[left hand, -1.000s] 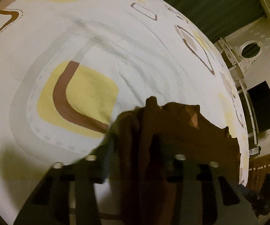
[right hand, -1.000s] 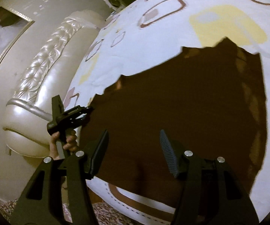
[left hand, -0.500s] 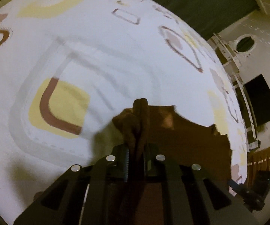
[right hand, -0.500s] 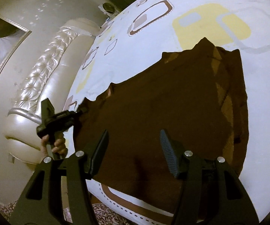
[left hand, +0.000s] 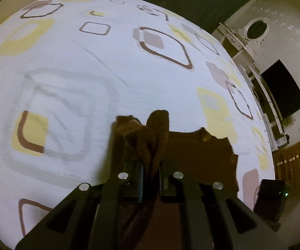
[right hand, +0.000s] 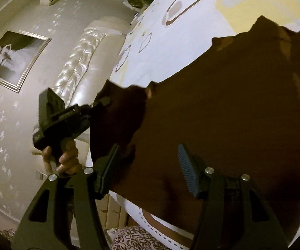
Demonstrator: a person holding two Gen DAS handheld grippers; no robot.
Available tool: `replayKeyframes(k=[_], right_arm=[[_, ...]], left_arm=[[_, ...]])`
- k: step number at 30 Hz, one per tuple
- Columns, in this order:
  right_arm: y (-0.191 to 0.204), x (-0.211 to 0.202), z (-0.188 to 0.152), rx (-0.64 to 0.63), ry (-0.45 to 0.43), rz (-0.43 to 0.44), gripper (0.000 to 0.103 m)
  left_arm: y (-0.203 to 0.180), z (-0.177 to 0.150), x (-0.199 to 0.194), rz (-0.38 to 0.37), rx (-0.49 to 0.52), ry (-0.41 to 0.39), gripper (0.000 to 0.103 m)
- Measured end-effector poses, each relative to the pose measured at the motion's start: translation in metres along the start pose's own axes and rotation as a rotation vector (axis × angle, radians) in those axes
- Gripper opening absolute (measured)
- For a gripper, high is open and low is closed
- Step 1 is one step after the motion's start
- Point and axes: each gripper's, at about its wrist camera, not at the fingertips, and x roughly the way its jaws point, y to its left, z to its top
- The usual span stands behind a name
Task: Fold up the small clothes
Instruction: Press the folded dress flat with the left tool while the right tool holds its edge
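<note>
A dark brown garment (right hand: 223, 112) lies spread on the white patterned bed sheet (right hand: 170, 48). My left gripper (left hand: 151, 179) is shut on a bunched corner of the garment (left hand: 150, 133) and lifts it off the sheet. In the right wrist view the left gripper (right hand: 100, 104) holds that raised corner at the garment's left edge. My right gripper (right hand: 148, 164) is open and empty, hovering just above the garment's near edge. The rest of the garment (left hand: 202, 152) lies flat to the right in the left wrist view.
A padded cream headboard (right hand: 77, 62) and a framed picture (right hand: 14, 60) are on the left. A dark screen (left hand: 283, 87) and white furniture (left hand: 246, 48) stand past the bed's far side. A patterned floor rug (right hand: 133, 237) lies below the bed edge.
My left gripper closed on the garment's corner and has lifted it higher off the sheet. My right gripper stayed open and came closer to the garment's near edge.
</note>
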Motion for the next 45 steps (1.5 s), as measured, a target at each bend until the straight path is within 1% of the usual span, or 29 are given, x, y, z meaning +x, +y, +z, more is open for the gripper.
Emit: replayKeyframes(k=[4,8,11,13,17,21,26,32,36,38,40,41,42,43,45], right_arm=[[-0.002,-0.004,0.001,-0.001,0.005,0.004,0.057],[-0.007,-0.019,0.003,0.000,-0.009,-0.004,0.057],[-0.013,-0.033,0.007,0.004,-0.021,-0.009,0.057],[-0.018,-0.042,0.009,0.008,-0.030,-0.013,0.057],[-0.029,-0.056,0.012,0.027,-0.047,-0.015,0.057],[-0.041,-0.069,0.012,0.052,-0.063,-0.009,0.057],[-0.053,-0.080,0.012,0.076,-0.079,0.000,0.057],[-0.060,-0.091,0.010,0.089,-0.098,0.006,0.057],[-0.064,-0.096,0.008,0.098,-0.105,0.005,0.057],[-0.066,-0.100,0.007,0.102,-0.111,0.007,0.057],[-0.066,-0.104,0.008,0.106,-0.122,0.005,0.057],[-0.067,-0.106,0.008,0.107,-0.126,0.006,0.057],[-0.066,-0.107,0.009,0.107,-0.132,0.005,0.057],[-0.066,-0.109,0.010,0.107,-0.136,0.003,0.057],[-0.065,-0.112,0.013,0.108,-0.148,0.008,0.058]], left_arm=[[-0.030,-0.002,0.013,0.018,0.034,0.008,0.011],[-0.055,-0.006,0.029,0.029,0.035,0.017,0.011],[-0.081,-0.011,0.045,0.061,0.052,0.013,0.011],[-0.093,-0.014,0.057,0.076,0.056,0.020,0.011],[-0.113,-0.022,0.080,0.130,0.061,0.031,0.011],[-0.123,-0.031,0.101,0.183,0.050,0.039,0.011],[-0.133,-0.043,0.116,0.257,0.048,0.028,0.011],[-0.141,-0.054,0.129,0.333,0.055,0.010,0.011],[-0.144,-0.059,0.136,0.369,0.058,-0.005,0.011],[-0.148,-0.062,0.133,0.381,0.068,-0.026,0.012],[-0.152,-0.064,0.128,0.376,0.074,-0.041,0.014],[-0.154,-0.066,0.122,0.357,0.072,-0.048,0.017],[-0.155,-0.067,0.117,0.330,0.062,-0.050,0.023],[-0.156,-0.069,0.112,0.286,0.046,-0.050,0.026],[-0.159,-0.074,0.099,0.188,0.018,-0.035,0.026]])
